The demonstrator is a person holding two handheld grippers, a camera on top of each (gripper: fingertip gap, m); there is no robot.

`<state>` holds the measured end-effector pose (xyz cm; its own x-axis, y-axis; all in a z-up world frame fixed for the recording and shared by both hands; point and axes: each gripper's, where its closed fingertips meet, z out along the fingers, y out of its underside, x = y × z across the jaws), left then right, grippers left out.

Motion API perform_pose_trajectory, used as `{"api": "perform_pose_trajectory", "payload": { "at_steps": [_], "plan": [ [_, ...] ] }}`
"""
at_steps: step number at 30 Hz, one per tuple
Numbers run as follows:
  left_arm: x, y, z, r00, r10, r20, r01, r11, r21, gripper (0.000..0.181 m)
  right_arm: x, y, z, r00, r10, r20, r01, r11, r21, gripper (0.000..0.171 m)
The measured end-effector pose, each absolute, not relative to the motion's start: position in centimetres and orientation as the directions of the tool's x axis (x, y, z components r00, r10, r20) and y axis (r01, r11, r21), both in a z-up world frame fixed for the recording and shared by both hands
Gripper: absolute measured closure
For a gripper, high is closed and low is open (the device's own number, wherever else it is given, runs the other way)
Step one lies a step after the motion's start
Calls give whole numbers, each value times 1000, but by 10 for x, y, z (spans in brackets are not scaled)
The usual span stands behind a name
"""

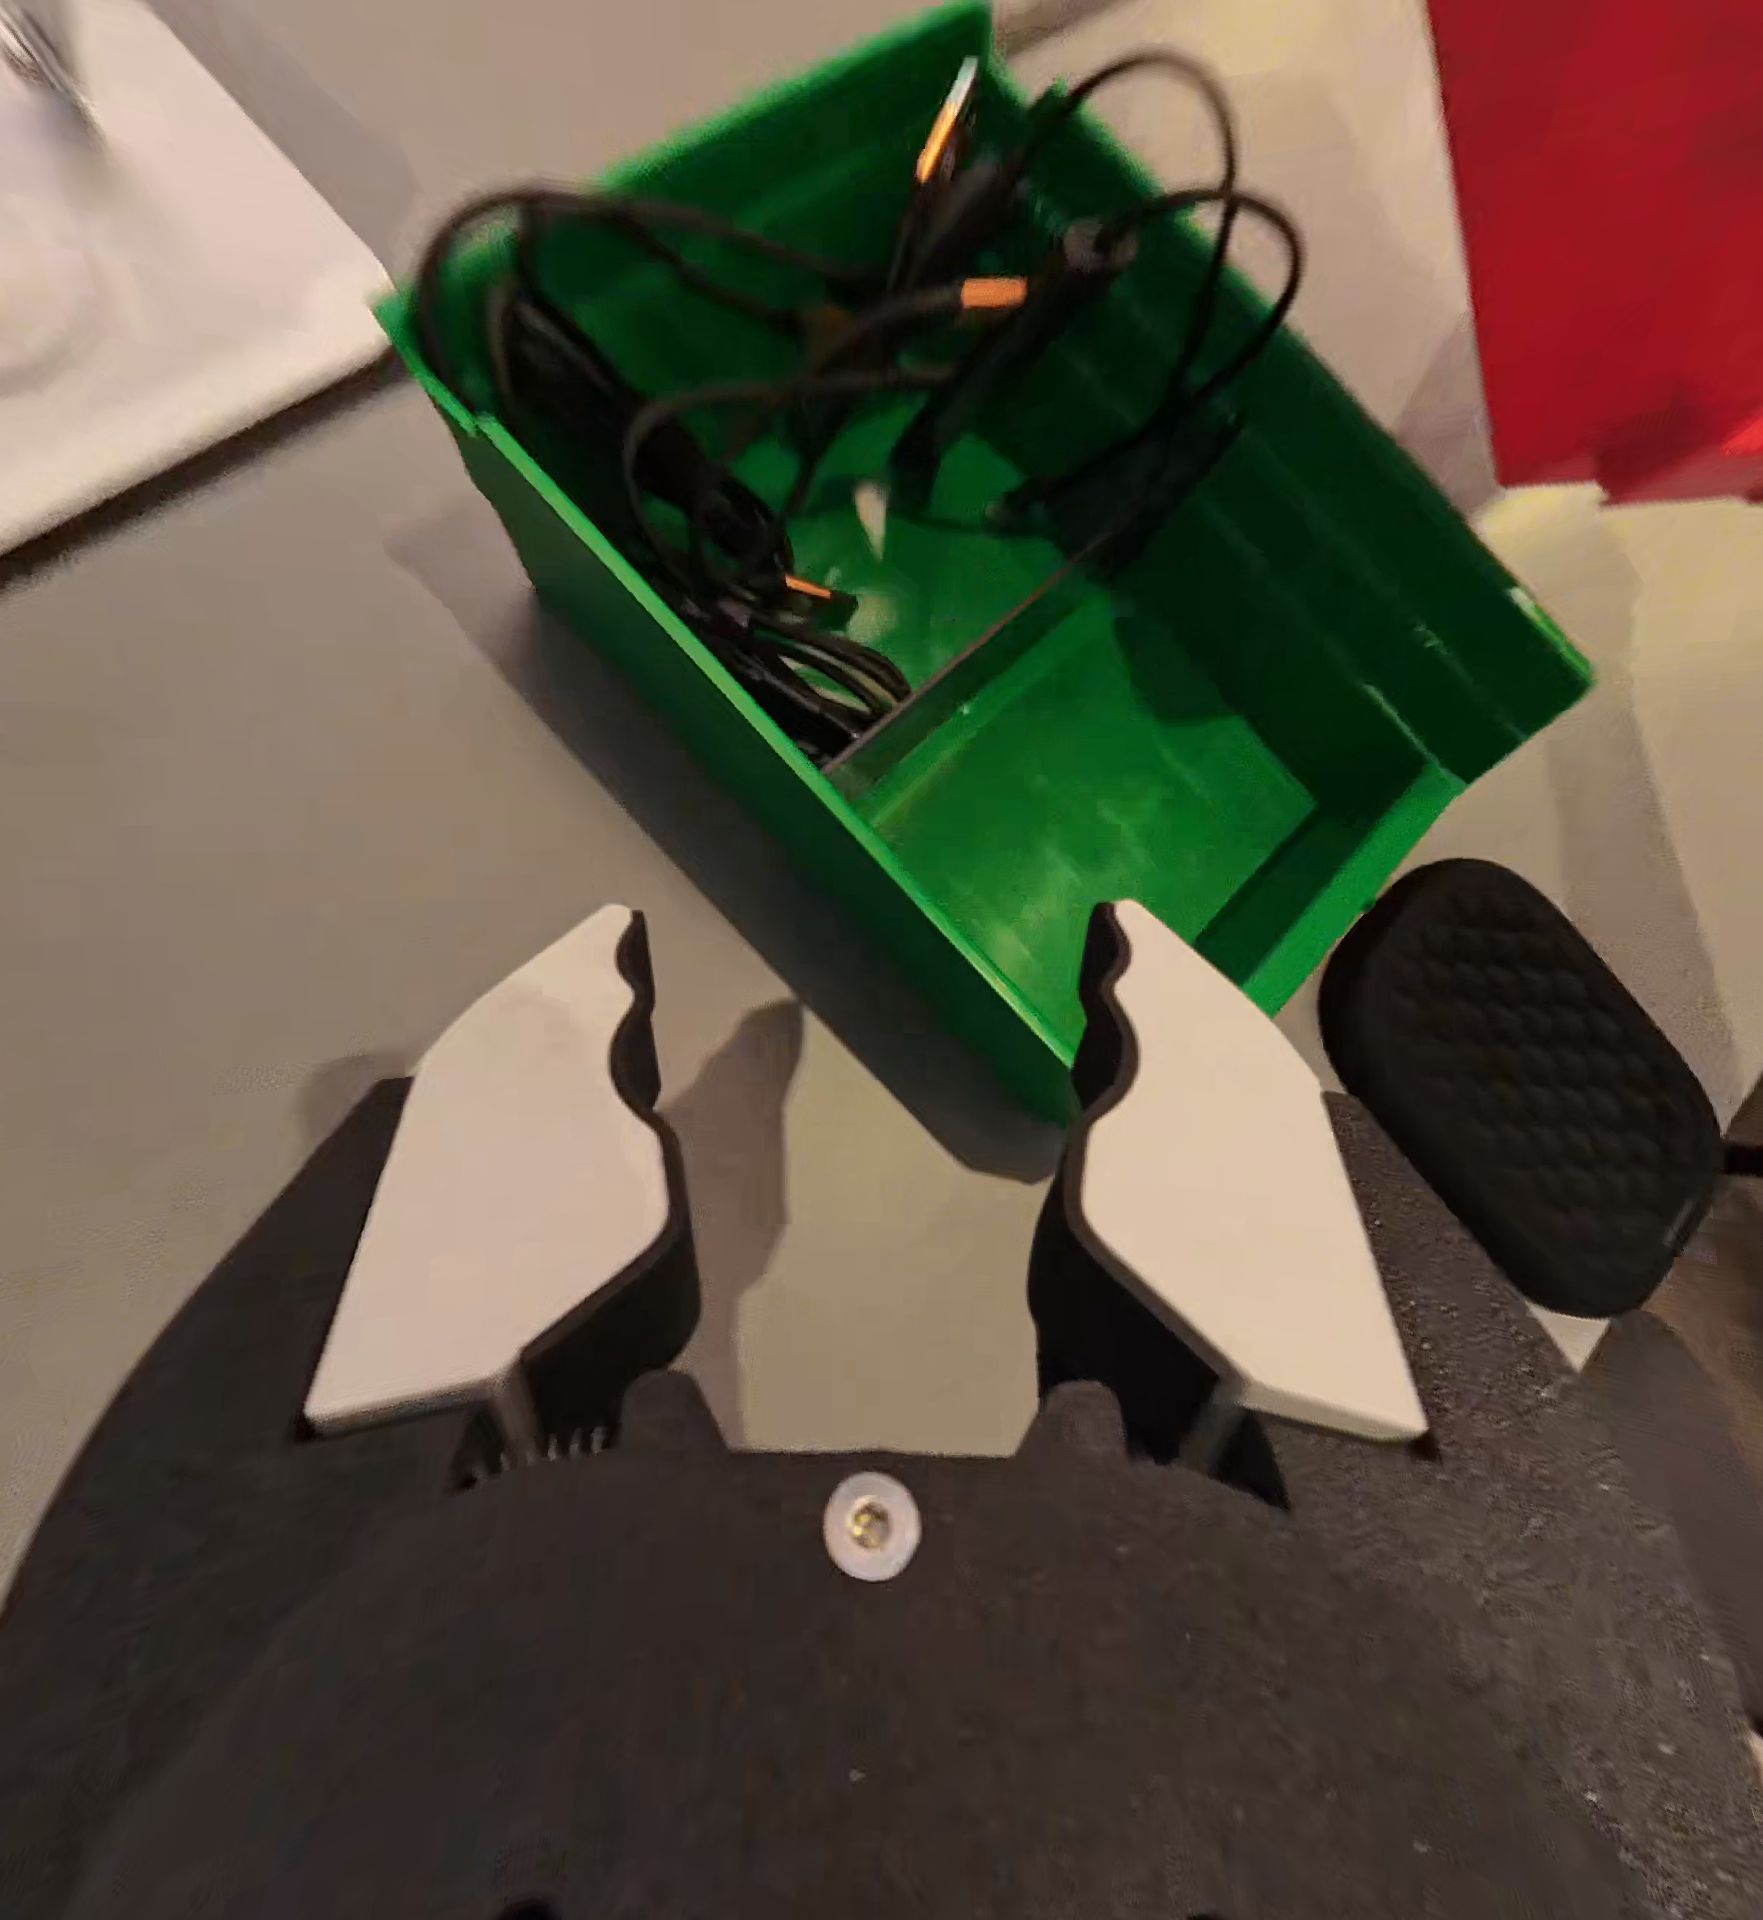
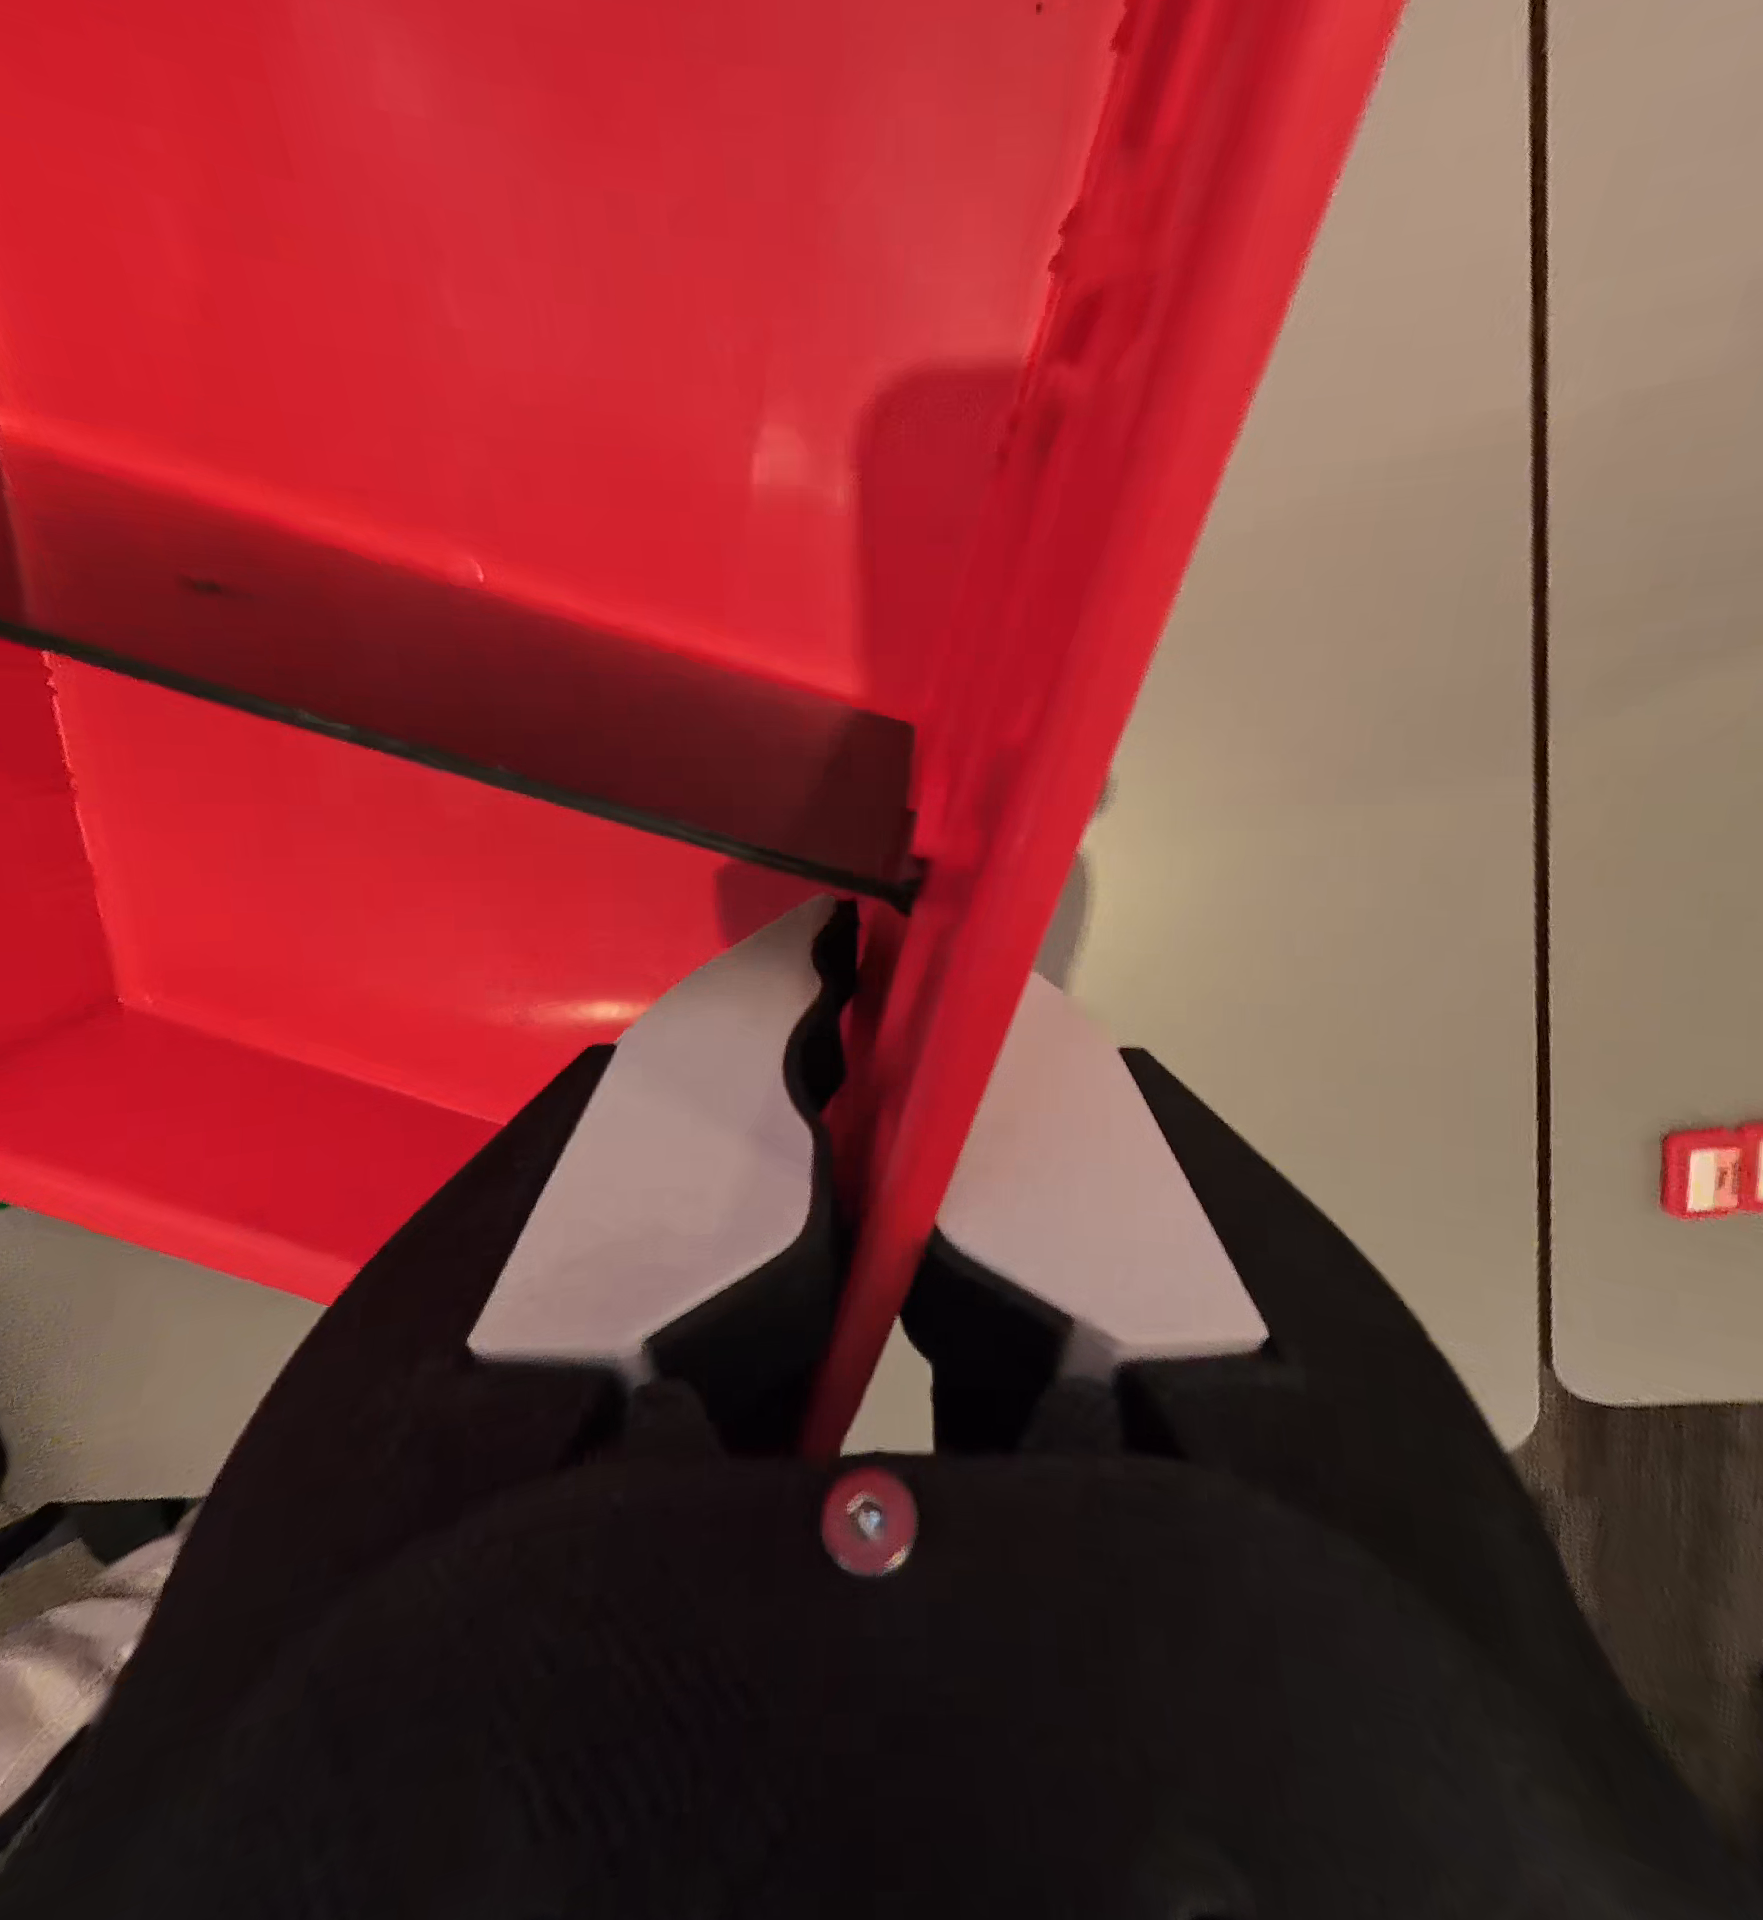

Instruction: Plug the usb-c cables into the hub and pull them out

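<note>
A green bin (image 1: pixel 1396 644) stands on the grey table. Its far compartment holds a tangle of black cables (image 1: pixel 752 343) with orange plugs; its near compartment is empty. A black oval device (image 1: pixel 1521 1081) with a textured top and a cable lies right of the bin's near corner. My left gripper (image 1: pixel 869 914) is open and empty, above the table at the bin's near corner. My right gripper (image 2: pixel 934 945) is shut on the right wall of a red bin (image 2: pixel 1064 520); its right finger is partly hidden behind that wall.
The red bin has a black divider (image 2: pixel 441 727) and nothing in the parts I see; it also shows in the left wrist view (image 1: pixel 1635 260). A white sheet (image 1: pixel 108 312) lies far left. A small red fitting (image 2: pixel 1734 1169) sits on the table at right. Across from one pair of fingers to the other is roughly 45 centimetres. The black oval device (image 1: pixel 1521 1081) lies around 30 centimetres away from my left fingertips.
</note>
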<state>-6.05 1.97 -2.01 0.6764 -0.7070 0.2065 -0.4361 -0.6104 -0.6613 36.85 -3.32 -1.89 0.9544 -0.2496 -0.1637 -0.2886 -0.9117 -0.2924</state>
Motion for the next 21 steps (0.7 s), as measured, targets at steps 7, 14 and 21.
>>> {"api": "perform_pose_trajectory", "payload": {
  "at_steps": [7,14,21],
  "plan": [
    [-41,29,-84,654,-701,283,-520,-689,-506,108,386,-69,-74,950,-245,-191,-277,-947,-162,164],
    [-37,17,-89,574,-704,417,-541,-709,-453,142,373,-62,-78,963,-161,-216,-198,-967,-161,164],
    [-100,29,-84,593,-689,416,-573,-724,-384,168,342,-55,-80,984,0,-179,-25,-990,-138,164]
  ]
}}
